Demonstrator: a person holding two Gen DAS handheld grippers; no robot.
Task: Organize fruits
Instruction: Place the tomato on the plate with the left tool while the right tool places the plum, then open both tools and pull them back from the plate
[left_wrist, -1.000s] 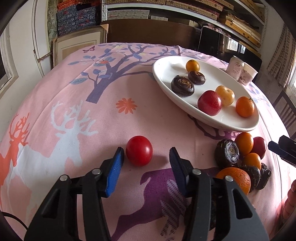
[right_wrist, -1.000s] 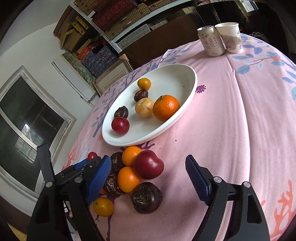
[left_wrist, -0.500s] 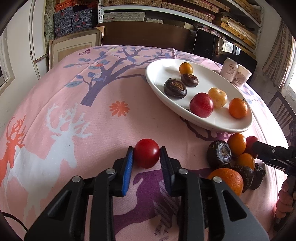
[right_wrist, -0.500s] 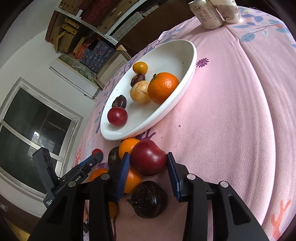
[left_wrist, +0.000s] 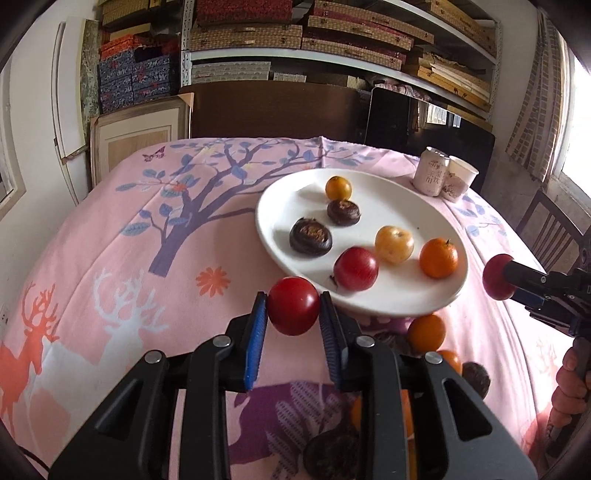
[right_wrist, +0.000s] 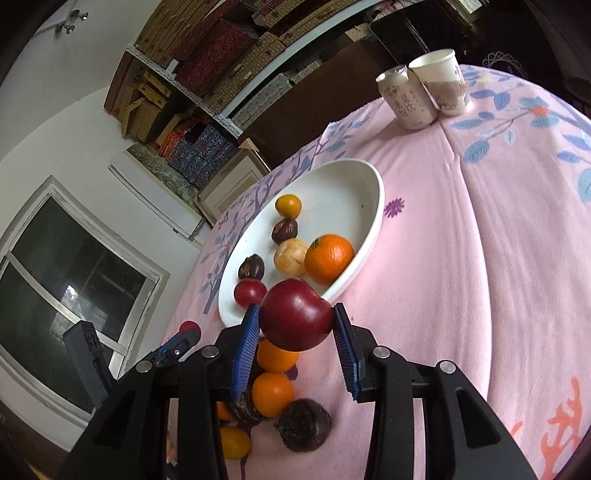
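Observation:
My left gripper (left_wrist: 293, 314) is shut on a small red tomato (left_wrist: 293, 311) and holds it above the cloth, just before the near rim of the white oval plate (left_wrist: 288, 192). My right gripper (right_wrist: 295, 326) is shut on a dark red apple (right_wrist: 295, 314), lifted above the loose pile of oranges (right_wrist: 272, 393) and dark round fruits (right_wrist: 303, 424). The plate (right_wrist: 347, 177) holds several fruits: oranges, dark ones, a yellow one and a red one. The right gripper also shows at the right of the left wrist view (left_wrist: 498, 282).
A drinks can (left_wrist: 431, 175) and a paper cup (left_wrist: 458, 181) stand at the table's far right behind the plate. The table has a pink printed cloth (left_wrist: 147, 240). Shelves and a dark cabinet stand behind it. A wooden chair (left_wrist: 554, 229) is at the right.
Both grippers closed on their fruits, the left on the tomato and the right on the apple, then lifted them off the cloth toward the plate.

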